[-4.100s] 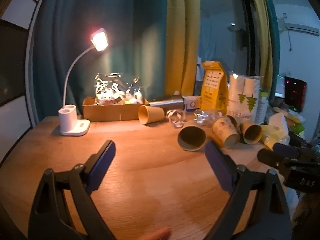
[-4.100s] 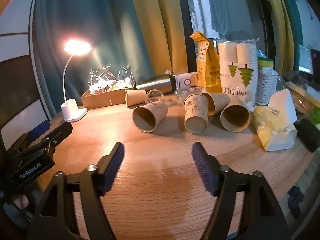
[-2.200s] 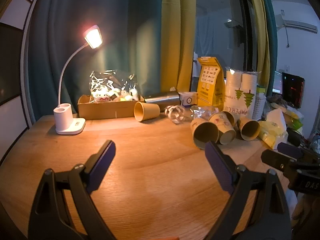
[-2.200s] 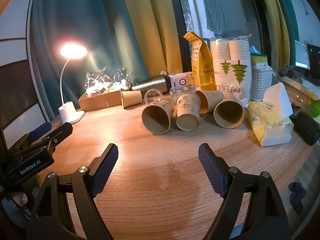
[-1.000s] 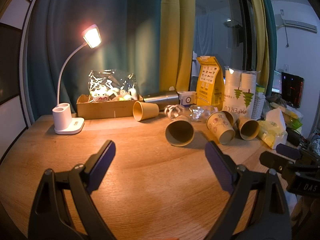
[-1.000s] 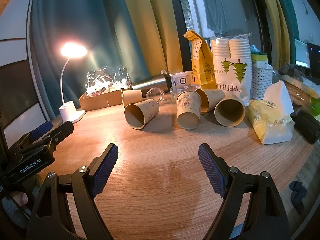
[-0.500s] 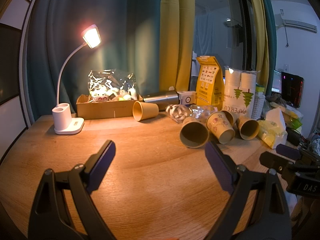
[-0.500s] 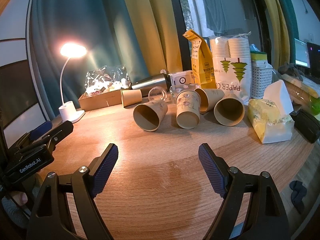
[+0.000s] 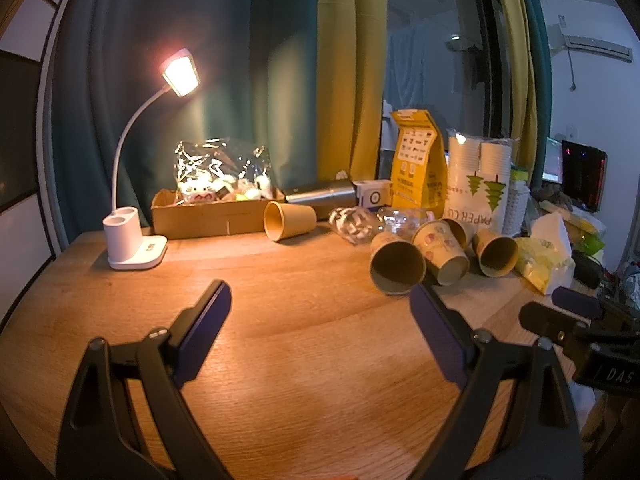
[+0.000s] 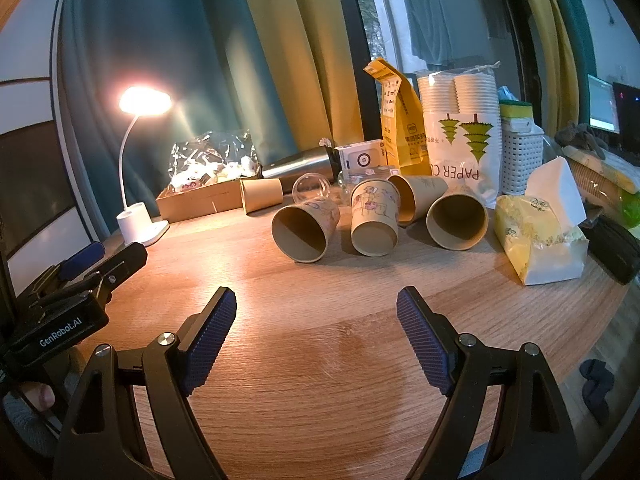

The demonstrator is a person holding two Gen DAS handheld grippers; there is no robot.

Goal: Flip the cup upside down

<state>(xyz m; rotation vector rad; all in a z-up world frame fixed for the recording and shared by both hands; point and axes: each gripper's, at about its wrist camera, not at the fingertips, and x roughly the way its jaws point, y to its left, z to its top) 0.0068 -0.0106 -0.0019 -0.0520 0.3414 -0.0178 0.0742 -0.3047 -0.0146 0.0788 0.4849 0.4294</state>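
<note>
Several brown paper cups lie on their sides on the wooden table. The nearest cup [image 10: 304,230] has its mouth toward me; it also shows in the left wrist view [image 9: 396,266]. Beside it stands an upside-down printed cup [image 10: 374,216], then two more cups on their sides [image 10: 456,216]. Another cup [image 9: 288,220] lies by the cardboard box. My left gripper [image 9: 320,320] is open and empty above the table, short of the cups. My right gripper [image 10: 316,320] is open and empty, also short of them.
A lit white desk lamp [image 9: 132,240] stands at the left. A cardboard box [image 9: 208,216] with a plastic bag, a steel flask [image 10: 296,166], a yellow bag [image 10: 396,120], a paper-cup pack [image 10: 460,136], a white basket [image 10: 520,156] and a tissue pack [image 10: 536,232] line the back and right.
The nearest lying cup has rolled back and forth across the table and now rests close beside the printed cup. Both grippers have stayed open and nearly still.
</note>
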